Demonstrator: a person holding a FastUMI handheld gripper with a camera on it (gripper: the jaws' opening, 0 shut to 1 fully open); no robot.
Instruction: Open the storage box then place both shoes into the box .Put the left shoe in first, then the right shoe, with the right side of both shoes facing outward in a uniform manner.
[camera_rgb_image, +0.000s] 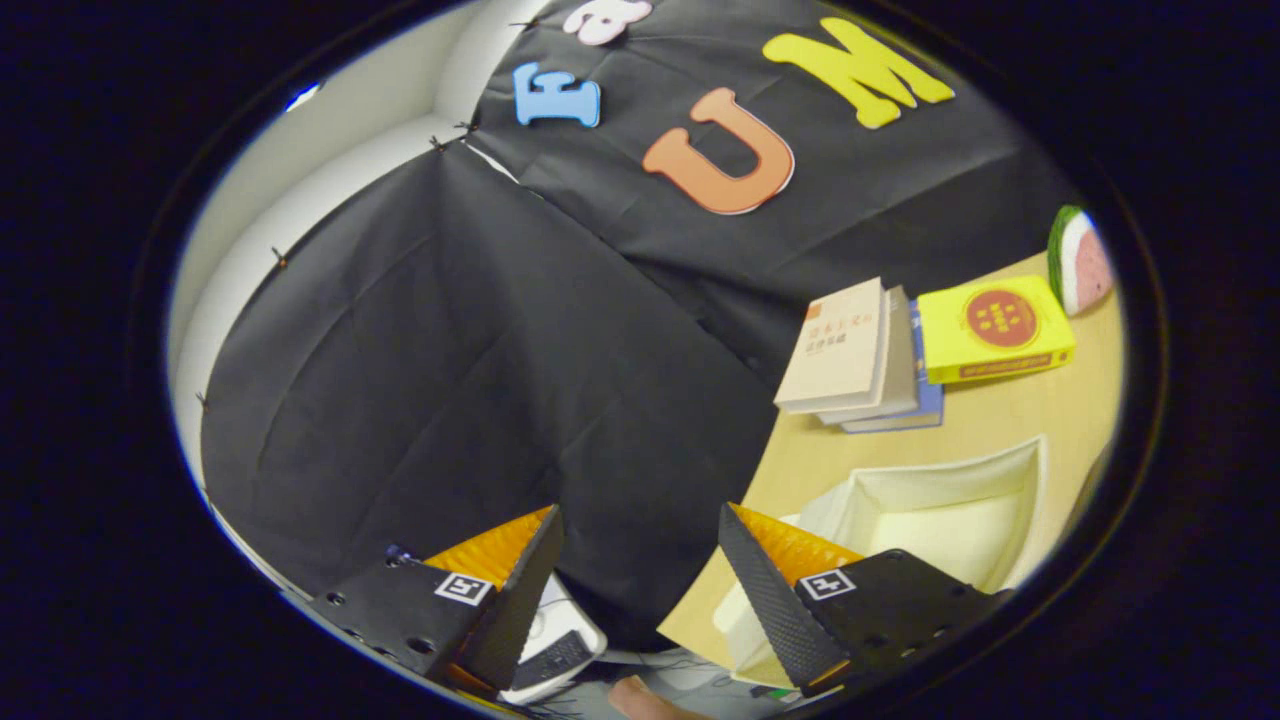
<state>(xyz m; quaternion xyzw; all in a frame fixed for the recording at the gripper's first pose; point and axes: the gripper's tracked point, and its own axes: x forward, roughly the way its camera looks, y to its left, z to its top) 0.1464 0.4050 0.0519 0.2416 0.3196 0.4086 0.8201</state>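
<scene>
My gripper (640, 585) hung with jaws wide apart, holding nothing; the box (1035, 490) on the table (1000, 420) lay open, no shoe visible inside.

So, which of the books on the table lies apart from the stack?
The yellow book. It lies alone beside the watermelon slice; the other books are piled together. The claw is open, holding nothing.

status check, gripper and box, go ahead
gripper open, nothing between the fingers. storage box open on the table, beside the right finger. shoe low by the left finger. books beyond the box.
</scene>
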